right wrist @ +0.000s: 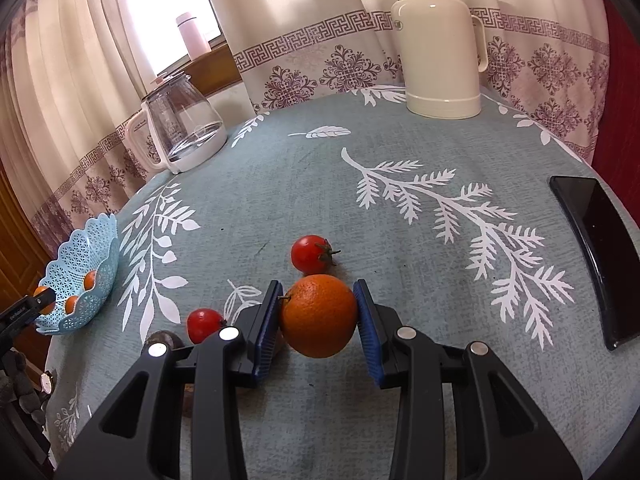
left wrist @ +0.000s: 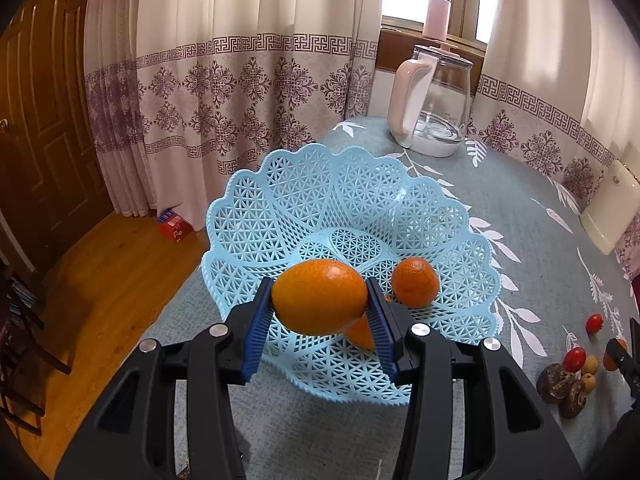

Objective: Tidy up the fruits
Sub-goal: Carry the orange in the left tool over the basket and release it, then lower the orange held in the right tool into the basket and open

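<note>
A basket (right wrist: 80,280) holding oranges (left wrist: 415,282) sits at the table's (right wrist: 320,184) left edge, a kettle (right wrist: 182,124) and flask (right wrist: 438,40) along its far edge.

Each handheld tool, the left black plastic two-finger gripper (left wrist: 320,316) and the right black plastic two-finger gripper (right wrist: 318,322), has angular black linkage arms with triangular cut-outs, round silver pivot screws, and ribbed blue rubber pads (left wrist: 256,328) on its fingers.
</note>
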The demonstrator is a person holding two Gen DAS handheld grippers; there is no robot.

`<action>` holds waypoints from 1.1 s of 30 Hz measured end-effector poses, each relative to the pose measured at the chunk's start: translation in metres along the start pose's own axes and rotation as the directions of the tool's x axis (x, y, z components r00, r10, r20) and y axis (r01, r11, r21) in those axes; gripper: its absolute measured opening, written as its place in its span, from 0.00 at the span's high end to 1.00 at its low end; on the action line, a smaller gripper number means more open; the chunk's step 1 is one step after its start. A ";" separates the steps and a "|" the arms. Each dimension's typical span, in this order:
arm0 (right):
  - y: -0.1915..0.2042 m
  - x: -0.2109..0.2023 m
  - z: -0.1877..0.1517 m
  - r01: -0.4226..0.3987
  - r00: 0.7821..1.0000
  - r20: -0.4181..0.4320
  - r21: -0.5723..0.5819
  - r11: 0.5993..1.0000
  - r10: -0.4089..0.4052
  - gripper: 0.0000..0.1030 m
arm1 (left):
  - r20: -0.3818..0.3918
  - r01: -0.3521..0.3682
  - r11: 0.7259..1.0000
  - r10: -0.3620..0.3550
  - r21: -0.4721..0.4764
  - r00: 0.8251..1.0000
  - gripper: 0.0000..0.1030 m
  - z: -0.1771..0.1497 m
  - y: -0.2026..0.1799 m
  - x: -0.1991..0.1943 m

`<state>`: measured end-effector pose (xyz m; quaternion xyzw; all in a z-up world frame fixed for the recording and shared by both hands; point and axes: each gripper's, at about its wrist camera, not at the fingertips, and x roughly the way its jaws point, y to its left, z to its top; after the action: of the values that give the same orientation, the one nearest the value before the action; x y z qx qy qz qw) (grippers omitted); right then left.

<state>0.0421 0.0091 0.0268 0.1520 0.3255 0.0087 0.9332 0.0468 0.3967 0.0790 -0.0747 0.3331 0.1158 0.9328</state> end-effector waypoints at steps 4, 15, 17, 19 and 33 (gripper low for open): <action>0.000 -0.001 0.000 0.005 1.000 0.004 0.000 1.000 -0.005 0.64 | 0.029 -0.009 1.000 0.009 -0.014 1.000 0.36 0.001 0.004 -0.005; 0.016 -0.010 0.003 0.012 1.000 0.026 -0.035 0.999 -0.011 0.64 | 0.079 -0.045 0.999 0.045 -0.008 0.996 0.24 0.005 0.016 -0.022; 0.024 -0.014 0.006 -0.008 1.000 0.030 -0.036 0.999 0.009 0.64 | 0.103 -0.056 0.998 0.056 -0.003 0.993 0.23 0.007 0.019 -0.028; 0.036 -0.017 0.008 -0.039 0.999 0.029 -0.042 0.998 0.040 0.64 | 0.119 -0.055 0.998 0.055 0.000 0.991 0.21 0.011 0.022 -0.036; 0.165 -0.019 0.012 -0.235 0.972 -0.018 -0.199 0.951 0.236 0.64 | 0.209 -0.069 0.995 0.084 -0.075 0.974 0.06 0.030 0.051 -0.073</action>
<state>0.0481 0.1607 0.0944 0.0952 0.2996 0.1520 0.9371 -0.0037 0.4404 0.1457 -0.0805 0.2304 0.1701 0.9547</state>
